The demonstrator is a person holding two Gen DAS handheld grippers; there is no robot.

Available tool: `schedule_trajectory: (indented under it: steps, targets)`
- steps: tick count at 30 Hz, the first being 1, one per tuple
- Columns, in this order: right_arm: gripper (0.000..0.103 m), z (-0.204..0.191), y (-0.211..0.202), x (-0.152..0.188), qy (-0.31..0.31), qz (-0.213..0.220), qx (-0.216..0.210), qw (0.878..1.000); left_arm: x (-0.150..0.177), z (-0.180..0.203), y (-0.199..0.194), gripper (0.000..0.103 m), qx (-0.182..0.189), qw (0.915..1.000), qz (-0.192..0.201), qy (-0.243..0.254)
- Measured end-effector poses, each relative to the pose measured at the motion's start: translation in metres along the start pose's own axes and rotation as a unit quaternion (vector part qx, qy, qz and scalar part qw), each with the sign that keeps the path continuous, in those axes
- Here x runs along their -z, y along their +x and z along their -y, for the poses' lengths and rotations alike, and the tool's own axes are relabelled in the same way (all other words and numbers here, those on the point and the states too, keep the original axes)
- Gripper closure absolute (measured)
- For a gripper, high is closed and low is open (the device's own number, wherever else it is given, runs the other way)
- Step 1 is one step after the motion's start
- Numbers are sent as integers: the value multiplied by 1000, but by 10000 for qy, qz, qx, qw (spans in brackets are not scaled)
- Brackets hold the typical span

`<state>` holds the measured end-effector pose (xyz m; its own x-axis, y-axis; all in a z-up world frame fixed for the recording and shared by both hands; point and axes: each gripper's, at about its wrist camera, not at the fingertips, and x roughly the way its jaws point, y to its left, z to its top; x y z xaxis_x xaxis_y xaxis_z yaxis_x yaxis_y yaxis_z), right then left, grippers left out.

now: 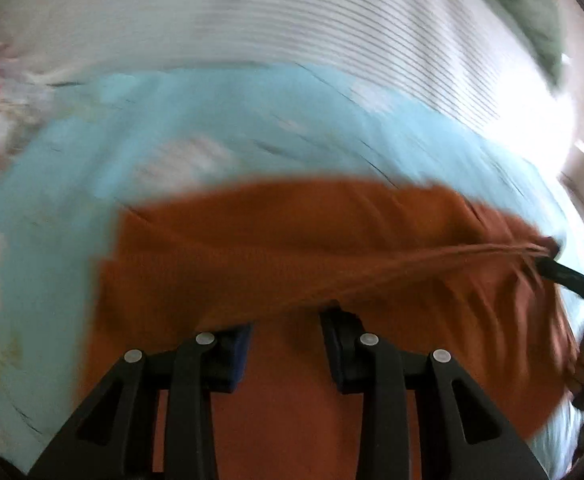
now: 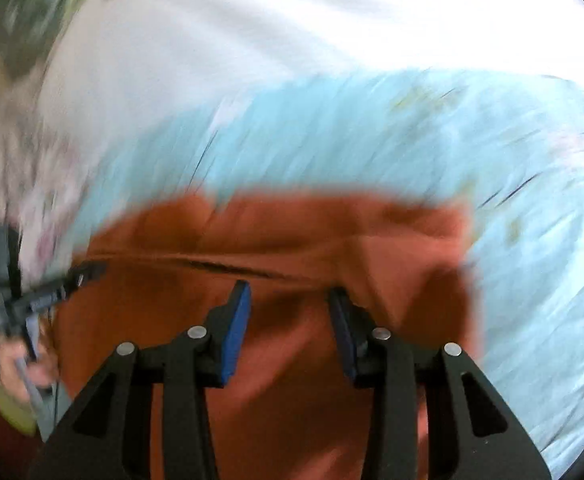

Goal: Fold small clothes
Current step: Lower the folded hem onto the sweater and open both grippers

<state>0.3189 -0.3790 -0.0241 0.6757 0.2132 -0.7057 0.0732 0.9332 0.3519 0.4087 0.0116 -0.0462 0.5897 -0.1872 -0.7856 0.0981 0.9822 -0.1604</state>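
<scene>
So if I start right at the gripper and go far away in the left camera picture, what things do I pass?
Left gripper → orange garment → light blue sheet → white striped cloth. Everything is blurry, so finer detail is hard to tell.

Background surfaces, both wrist views, motion-blurred. A light blue bedsheet (image 1: 220,120) with a faint pale printed pattern covers the near surface, apparently a bed. Beyond it lies a white cloth with fine dark stripes (image 1: 252,16); in the right wrist view the same area (image 2: 292,24) is washed out to plain white. A grey-green fabric (image 1: 531,4) occupies the far right corner. Floral-patterned fabric (image 1: 0,92) borders the left edge. Strong light overexposes the right side (image 1: 531,120).
</scene>
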Motion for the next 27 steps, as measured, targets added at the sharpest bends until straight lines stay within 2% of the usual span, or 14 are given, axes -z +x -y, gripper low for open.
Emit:
schedule_trajectory:
  steps: [3,5,7,10,15,18,20,24,27]
  targets:
    - [60,24,-24,-8,573,539,27,9969,-11,-30,-6,68,-40,9984,157,-549]
    - [60,31,-32,-4,679,562,-87,9961,-6,-46,-14,62,-262,9958,299,-819]
    - [60,34,-39,8,671,516,-142,9963,5,-60,-23,56,-323,9929,383,-1077]
    - [60,25,-39,35,671,285,-304,9969,29,-65,-41,56,-47,9900,388,-1358]
    - [60,18,-34,78,752,66,-361,9965,87,-46,-86,55,460,9874,482,-1437]
    - [60,24,-45,96,894,207,-382,9951,122,-32,-108,52,793,9855,452,-1433]
    - [60,30,-62,103,1055,366,-224,9935,142,-29,-118,50,964,9833,392,-1494]
    - [59,35,-84,115,1305,547,-204,9897,178,-30,-128,44,1359,9730,225,-1850]
    - [54,27,-97,123,1321,643,-282,9888,190,-32,-123,43,1388,9694,138,-2021]
